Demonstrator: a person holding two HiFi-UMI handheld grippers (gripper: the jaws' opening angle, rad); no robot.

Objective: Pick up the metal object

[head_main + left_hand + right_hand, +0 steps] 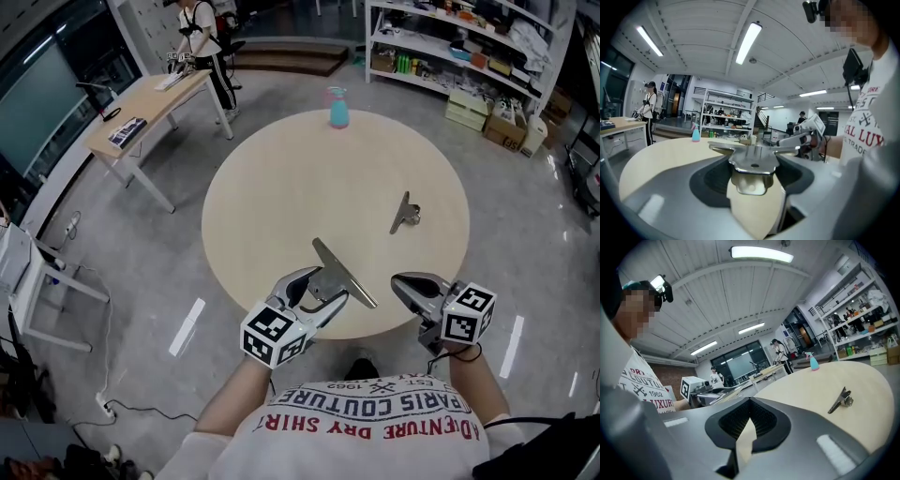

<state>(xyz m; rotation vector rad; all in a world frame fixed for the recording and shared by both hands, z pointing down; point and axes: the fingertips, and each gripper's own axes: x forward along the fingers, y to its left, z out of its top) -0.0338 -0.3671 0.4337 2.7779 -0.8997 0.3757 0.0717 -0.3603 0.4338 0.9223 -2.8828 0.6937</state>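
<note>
A large metal clip (343, 272) with a long flat blade is held above the near edge of the round table (281, 187). My left gripper (322, 289) is shut on it. In the left gripper view the clip's body (753, 159) sits pinched between the jaws, its blade lying crosswise. A second, smaller metal clip (404, 214) lies on the table's right side and also shows in the right gripper view (840, 401). My right gripper (414, 289) hovers at the near right edge with its jaws together and nothing in them (746, 430).
A light-blue spray bottle (338, 107) stands at the table's far edge. A wooden desk (141, 108) with a person (202, 37) beside it is at the back left. Shelves (459, 47) line the back right, and a white rack (28, 281) stands at the left.
</note>
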